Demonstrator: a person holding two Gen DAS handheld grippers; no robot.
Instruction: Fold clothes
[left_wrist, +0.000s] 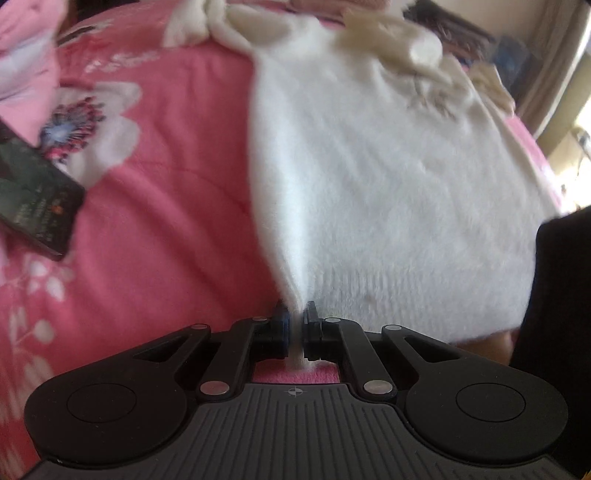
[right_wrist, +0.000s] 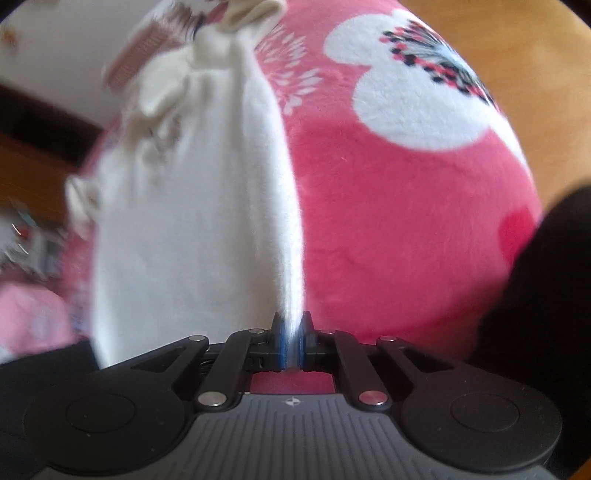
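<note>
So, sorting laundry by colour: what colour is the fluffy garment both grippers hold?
White, slightly cream; the garment shows best in the left wrist view.

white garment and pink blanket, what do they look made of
Garment: probably a fuzzy knit, matte with a brushed nap and a ribbed hem. Blanket: seemingly plush fleece, with short soft pile and printed white flowers.

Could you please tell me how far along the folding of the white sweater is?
Done: white sweater lies spread on the pink blanket. In hand: left tool and right tool each pinch a hem corner. Left: every fold; no crease shows yet.
</note>
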